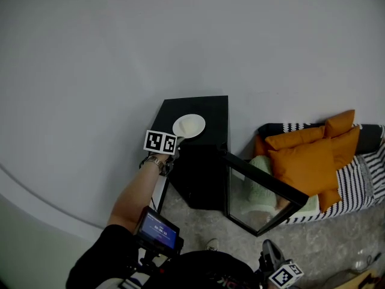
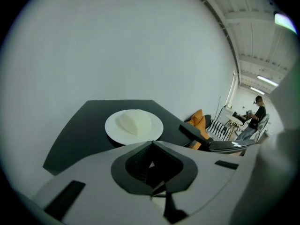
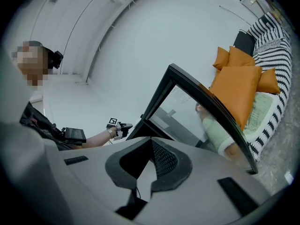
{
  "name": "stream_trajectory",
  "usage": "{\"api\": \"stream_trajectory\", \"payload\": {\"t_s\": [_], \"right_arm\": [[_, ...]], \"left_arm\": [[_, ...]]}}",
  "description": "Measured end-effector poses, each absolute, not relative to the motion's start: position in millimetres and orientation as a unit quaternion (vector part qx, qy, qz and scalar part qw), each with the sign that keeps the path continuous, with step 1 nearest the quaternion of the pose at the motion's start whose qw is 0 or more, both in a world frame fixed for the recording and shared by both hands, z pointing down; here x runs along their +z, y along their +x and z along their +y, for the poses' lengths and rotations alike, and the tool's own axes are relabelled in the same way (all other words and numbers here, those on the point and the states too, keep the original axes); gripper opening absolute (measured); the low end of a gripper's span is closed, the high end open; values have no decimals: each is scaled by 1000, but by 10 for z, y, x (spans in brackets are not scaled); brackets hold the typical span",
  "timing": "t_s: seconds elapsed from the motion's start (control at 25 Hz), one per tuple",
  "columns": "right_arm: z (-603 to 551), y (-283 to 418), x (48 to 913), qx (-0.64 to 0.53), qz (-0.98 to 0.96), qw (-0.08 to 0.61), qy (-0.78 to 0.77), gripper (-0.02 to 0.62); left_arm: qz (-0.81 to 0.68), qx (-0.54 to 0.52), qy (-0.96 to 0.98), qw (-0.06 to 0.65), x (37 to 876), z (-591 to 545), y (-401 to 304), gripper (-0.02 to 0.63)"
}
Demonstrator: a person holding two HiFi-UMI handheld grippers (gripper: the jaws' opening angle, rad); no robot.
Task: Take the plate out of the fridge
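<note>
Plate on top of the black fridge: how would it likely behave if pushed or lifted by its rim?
The plate looks stiff and glossy, so it should hold shape but may chip if dropped. Flat and shallow on the fridge's smooth black top, it would probably slide rather than tip. The pale lump on it may shift if tilted.

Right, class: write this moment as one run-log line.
plate on fridge top | door open | left gripper shut, at plate rim | right gripper shut, empty
</note>
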State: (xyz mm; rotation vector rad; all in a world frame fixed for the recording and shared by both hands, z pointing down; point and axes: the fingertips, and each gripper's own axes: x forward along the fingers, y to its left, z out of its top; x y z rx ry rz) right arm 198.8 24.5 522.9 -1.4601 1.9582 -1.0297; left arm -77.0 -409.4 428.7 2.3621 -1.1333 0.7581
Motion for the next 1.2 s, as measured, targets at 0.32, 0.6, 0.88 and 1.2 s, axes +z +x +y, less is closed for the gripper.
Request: {"api": "stream_trajectory", "payload": {"t_s": [0.32,0.6,0.88,1.2], "right_arm": [[343,1758,5153,-374,776,182,-474,3],[542,1344,5253,-405,830,120,-364,3],[614,745,5274,-404,873,57,-266,3],[723,169,5310,-405,887,31,-220,3]], "left_arm": [[-295,77,920,248,3832,-2991,-759,6],[-244,32,935,254,4109,-1227,-909,6],[-260,46,910,318,4821,37,-1078,6],[-247,100,904,333,5254,838,-1035,6]]}}
